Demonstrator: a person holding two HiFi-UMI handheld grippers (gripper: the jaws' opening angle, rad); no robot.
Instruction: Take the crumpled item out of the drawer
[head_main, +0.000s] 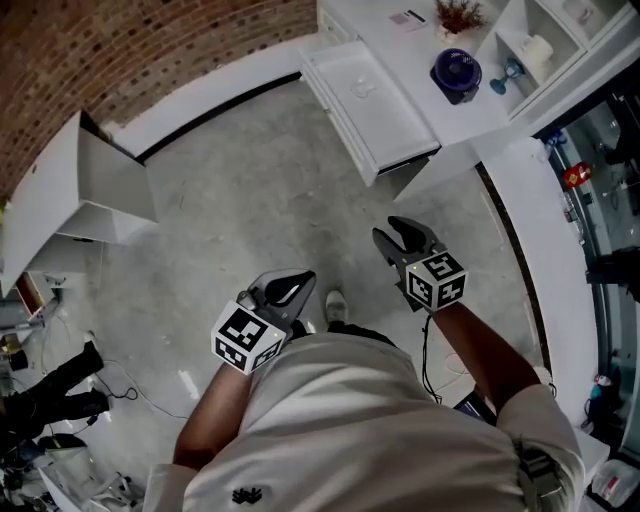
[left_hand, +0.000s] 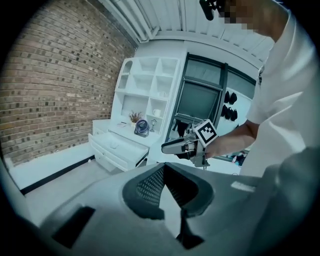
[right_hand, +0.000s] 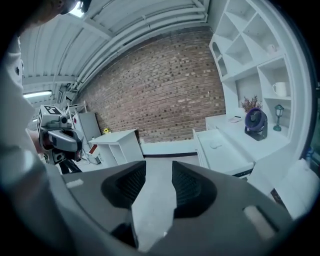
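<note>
1. The left black two-jaw gripper with its marker cube (head_main: 300, 281) (left_hand: 164, 168) hangs low by the person's waist. Its jaws are pressed together at the tips with nothing between them. It looks parked, probably because one gripper is enough for a single light item.
2. The right black gripper with the same kind of cube (head_main: 396, 233) (right_hand: 159, 168) is held a little further forward. Its jaws are spread and empty, and only floor shows through the gap. Spread jaws suit a grab yet to come.
3. The grey concrete floor (head_main: 250, 180) lies under and ahead of both pairs of jaws. This bare stretch separates them from the cabinet, so I judge the person has to step closer before reaching.
4. The white pulled-out drawer (head_main: 392, 122) (right_hand: 227, 155) sits ahead of the right jaws and off to their right, well apart from them. It is already open, so its inside can be reached from above.
5. The crumpled item, a small pale lump (head_main: 362, 88) (right_hand: 216, 145), rests on the drawer's bottom, far beyond both pairs of jaws and untouched. It is too small to tell its material.
6. The dark purple round fan (head_main: 456, 73) (right_hand: 255, 123) stands on the countertop beyond the drawer, to the right of a straight reach.
</note>
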